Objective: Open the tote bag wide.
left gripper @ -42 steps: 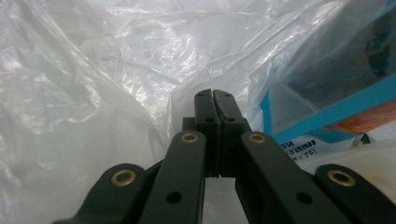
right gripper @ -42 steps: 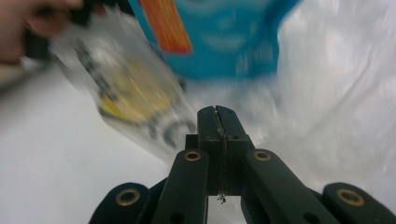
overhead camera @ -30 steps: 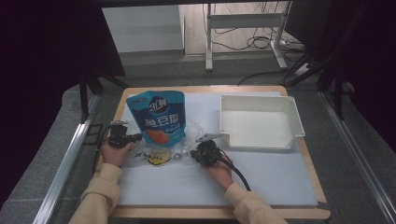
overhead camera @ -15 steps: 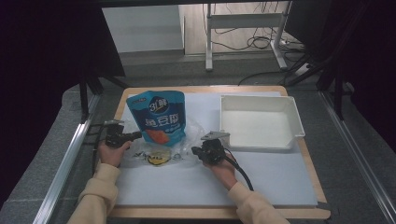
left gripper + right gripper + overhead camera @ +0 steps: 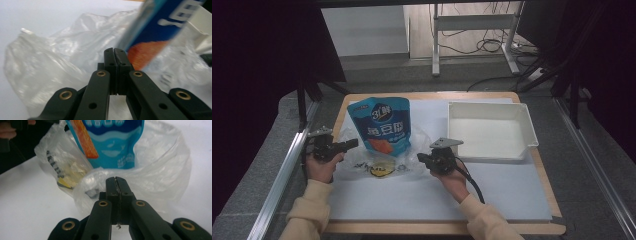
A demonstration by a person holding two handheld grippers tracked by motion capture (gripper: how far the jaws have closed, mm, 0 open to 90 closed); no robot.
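While the left tool and right tool each pinched the thin clear plastic bag at the counter's nine o'clock side, the upright blue snack pouch inside looked liable to topple or tear the film.

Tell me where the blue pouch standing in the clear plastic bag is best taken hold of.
Probably by its flat top edge, coming from above: the blue pouch stands upright with its upper half clear of the clear plastic bag, while film wraps its lower part. The left gripper and right gripper are both shut at the bag's two sides.
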